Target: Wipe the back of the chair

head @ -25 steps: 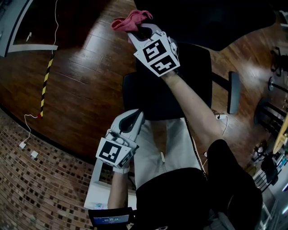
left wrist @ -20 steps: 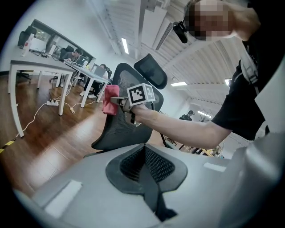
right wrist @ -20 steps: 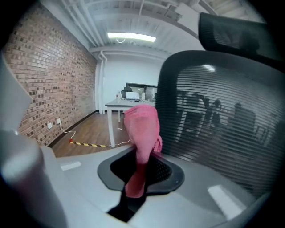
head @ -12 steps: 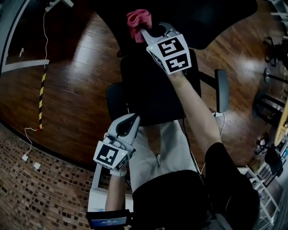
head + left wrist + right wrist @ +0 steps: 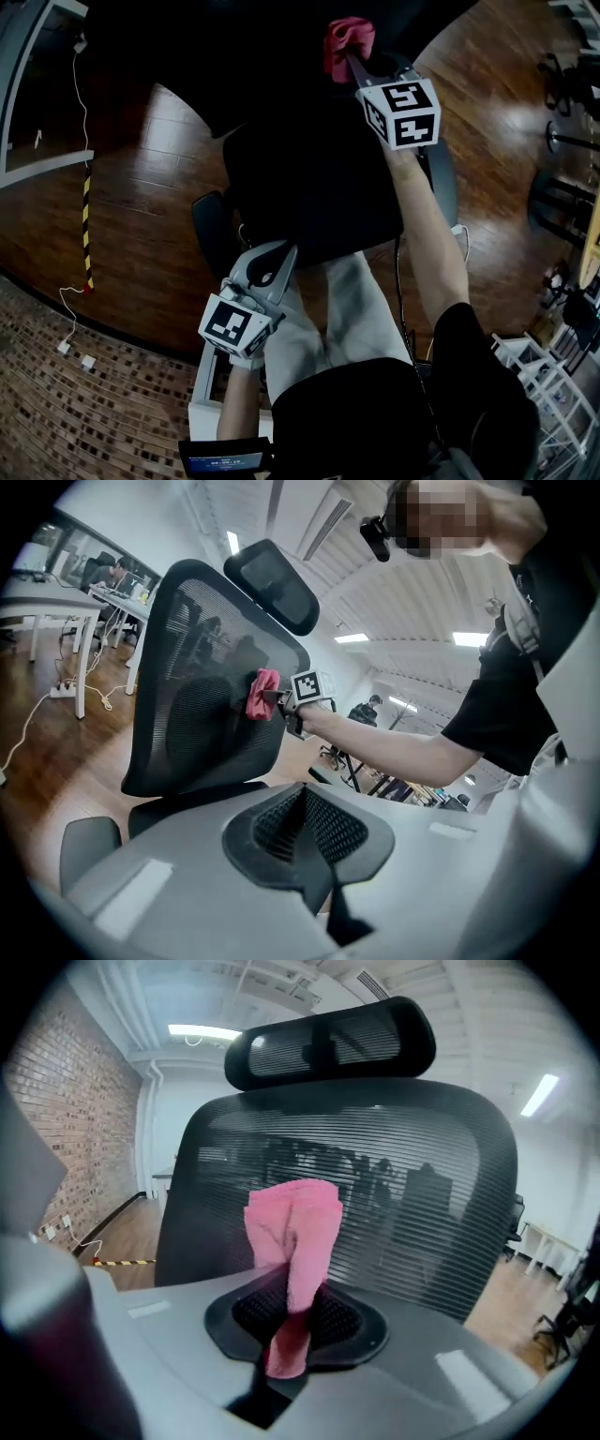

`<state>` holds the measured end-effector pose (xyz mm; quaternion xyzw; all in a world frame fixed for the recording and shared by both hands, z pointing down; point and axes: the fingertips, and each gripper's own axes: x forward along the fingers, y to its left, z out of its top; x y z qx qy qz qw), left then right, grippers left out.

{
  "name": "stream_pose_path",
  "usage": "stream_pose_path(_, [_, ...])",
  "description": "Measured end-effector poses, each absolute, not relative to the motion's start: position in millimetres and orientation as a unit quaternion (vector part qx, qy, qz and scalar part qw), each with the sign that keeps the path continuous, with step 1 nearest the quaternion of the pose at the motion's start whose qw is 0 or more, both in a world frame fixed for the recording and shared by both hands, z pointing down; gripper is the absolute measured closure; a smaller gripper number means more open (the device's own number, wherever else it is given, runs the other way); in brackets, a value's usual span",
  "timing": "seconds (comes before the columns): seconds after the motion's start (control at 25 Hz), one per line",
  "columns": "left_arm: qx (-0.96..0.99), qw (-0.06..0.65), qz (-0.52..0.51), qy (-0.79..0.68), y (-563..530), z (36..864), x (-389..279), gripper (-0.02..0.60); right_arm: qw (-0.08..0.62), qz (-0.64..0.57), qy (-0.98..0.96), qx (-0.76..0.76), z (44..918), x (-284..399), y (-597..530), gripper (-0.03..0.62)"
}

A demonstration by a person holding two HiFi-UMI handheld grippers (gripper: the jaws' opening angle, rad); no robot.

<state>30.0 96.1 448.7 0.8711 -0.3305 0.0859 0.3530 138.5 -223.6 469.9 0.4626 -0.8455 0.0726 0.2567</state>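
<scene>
A black office chair (image 5: pixel 309 187) stands before me, with a mesh back (image 5: pixel 394 1194) and a headrest (image 5: pixel 328 1042). My right gripper (image 5: pixel 354 58) is shut on a pink cloth (image 5: pixel 347 39) that stands up out of its jaws. In the right gripper view the pink cloth (image 5: pixel 292 1227) is in front of the mesh's middle. In the left gripper view the pink cloth (image 5: pixel 262 694) lies against the mesh back (image 5: pixel 197 714), beside the right gripper's marker cube (image 5: pixel 312 688). My left gripper (image 5: pixel 272 267) hangs low by the seat's front edge, shut and holding nothing (image 5: pixel 306 803).
The chair's armrests (image 5: pixel 211 234) (image 5: pixel 448 178) stick out on both sides. The wooden floor carries a yellow-black tape strip (image 5: pixel 86 225) and cables at the left. White desks (image 5: pixel 56 597) stand behind the chair. A white rack (image 5: pixel 544 375) is at the lower right.
My right gripper has carried the pink cloth to the right and farther from me across the chair back. The left gripper has stayed about where it was.
</scene>
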Motion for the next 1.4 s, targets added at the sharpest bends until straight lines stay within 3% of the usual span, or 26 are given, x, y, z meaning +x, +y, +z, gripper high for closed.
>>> stream_pose_path(0.72, [0.879,0.346,0.081,-0.318,95.2,444.2,53.7,0.589,0.313,0.067,-0.706,0.631,444.7,353.6,-254.1,0.548])
stream_pose_path(1.4, [0.860,0.342,0.051,-0.376,123.9,444.5,-15.8,0.589,0.312,-0.024,-0.811,0.494,417.1,110.0,-240.1,0.548])
